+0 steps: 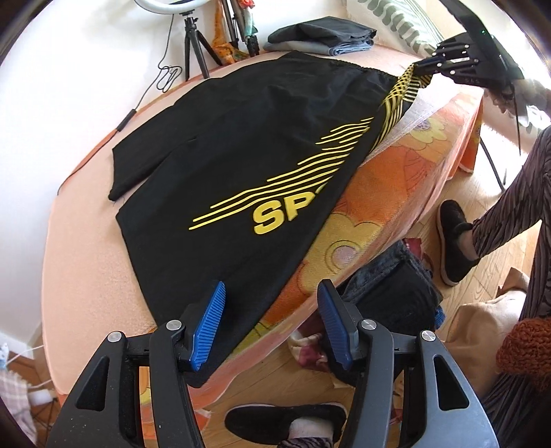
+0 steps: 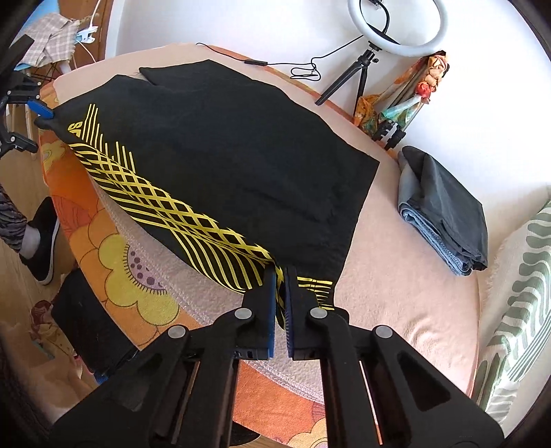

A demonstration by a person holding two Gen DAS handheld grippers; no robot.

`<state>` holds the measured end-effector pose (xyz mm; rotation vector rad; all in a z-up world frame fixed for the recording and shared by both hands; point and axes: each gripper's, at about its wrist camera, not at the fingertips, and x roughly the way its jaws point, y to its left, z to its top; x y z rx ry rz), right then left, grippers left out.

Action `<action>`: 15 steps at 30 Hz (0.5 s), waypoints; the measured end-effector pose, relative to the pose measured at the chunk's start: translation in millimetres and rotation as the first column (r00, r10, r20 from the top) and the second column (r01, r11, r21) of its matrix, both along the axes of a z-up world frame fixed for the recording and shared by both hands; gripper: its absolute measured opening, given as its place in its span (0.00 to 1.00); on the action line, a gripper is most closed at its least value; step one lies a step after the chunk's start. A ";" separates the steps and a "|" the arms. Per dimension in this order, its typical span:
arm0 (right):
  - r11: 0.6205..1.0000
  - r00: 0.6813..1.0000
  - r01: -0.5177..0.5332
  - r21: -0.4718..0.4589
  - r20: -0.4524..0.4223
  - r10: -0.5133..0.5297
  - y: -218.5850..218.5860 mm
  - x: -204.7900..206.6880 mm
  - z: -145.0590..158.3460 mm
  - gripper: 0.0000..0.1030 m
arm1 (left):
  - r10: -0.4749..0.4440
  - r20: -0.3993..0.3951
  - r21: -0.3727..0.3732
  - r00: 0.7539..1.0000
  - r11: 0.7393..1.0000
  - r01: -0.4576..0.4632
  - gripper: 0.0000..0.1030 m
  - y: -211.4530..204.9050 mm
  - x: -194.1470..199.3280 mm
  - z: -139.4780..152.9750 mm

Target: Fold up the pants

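Black pants (image 1: 224, 144) with yellow stripes and lettering lie spread flat on a peach-covered bed (image 1: 86, 262). In the left wrist view my left gripper (image 1: 270, 324) is open at the near hem. Its blue pads stand apart over the hem's corner and the bed's edge, and they press on nothing. At the far right my right gripper (image 1: 425, 65) is shut on the striped waist corner, which is lifted slightly. The right wrist view shows the pants (image 2: 224, 148) and the right gripper (image 2: 281, 286) pinching that striped fabric between its jaws. The left gripper (image 2: 41, 110) shows small at the far left hem.
A folded stack of dark and denim clothes (image 2: 444, 210) lies on the bed beside a green-patterned pillow (image 2: 516, 310). A ring light on a tripod (image 2: 396, 31) stands by the wall. An orange floral blanket (image 1: 396, 193) hangs over the bed's edge. Dark clothes (image 1: 396, 286) and a person's slippered feet (image 1: 451, 237) are on the floor.
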<state>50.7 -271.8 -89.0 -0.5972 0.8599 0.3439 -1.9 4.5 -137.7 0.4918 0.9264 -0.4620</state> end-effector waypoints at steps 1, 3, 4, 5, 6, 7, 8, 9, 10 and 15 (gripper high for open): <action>1.000 1.000 0.000 0.005 0.000 0.000 0.1 -0.1 1.1 0.04 | 0.000 -0.009 -0.013 1.000 1.000 0.000 0.56 2.9 1.5 0.0; 1.000 1.000 0.002 0.009 -0.001 -0.002 0.9 -1.6 1.5 0.04 | 0.019 -0.025 -0.053 1.000 0.998 -0.020 0.52 9.7 6.4 1.9; 1.000 1.000 0.004 0.009 -0.005 -0.004 0.7 -1.7 0.8 0.04 | 0.044 -0.022 -0.053 0.999 0.998 -0.045 0.52 12.9 9.5 2.3; 1.000 1.000 0.006 0.008 -0.008 -0.006 0.5 -1.9 0.1 0.04 | 0.065 -0.022 -0.052 0.998 0.996 -0.066 0.48 16.4 12.8 2.2; 1.000 1.000 0.008 0.007 -0.010 -0.008 0.0 -2.0 -0.6 0.04 | 0.080 -0.028 -0.059 0.996 0.995 -0.082 0.38 20.0 16.1 2.1; 1.000 1.000 0.009 0.007 -0.012 -0.009 -0.1 -2.5 -0.9 0.04 | 0.085 -0.043 -0.076 0.995 0.993 -0.088 0.31 23.4 18.9 2.2; 1.000 1.000 0.010 0.010 -0.013 -0.010 -0.2 -2.8 -0.7 0.04 | 0.080 -0.057 -0.101 0.995 0.991 -0.086 0.12 26.6 20.8 2.6; 1.000 1.000 0.010 0.013 -0.014 -0.010 -0.3 -3.0 -0.3 0.04 | 0.073 -0.064 -0.122 0.995 0.989 -0.081 0.05 28.8 22.2 3.4; 1.000 1.000 0.012 0.014 -0.010 -0.012 -1.1 -2.7 0.3 0.04 | 0.071 -0.061 -0.133 0.996 0.988 -0.078 0.05 30.2 23.0 4.4; 0.999 1.000 0.022 0.026 0.011 -0.023 -0.9 -3.8 5.6 0.04 | 0.078 -0.008 -0.183 0.997 0.980 -0.078 0.01 32.6 23.1 17.7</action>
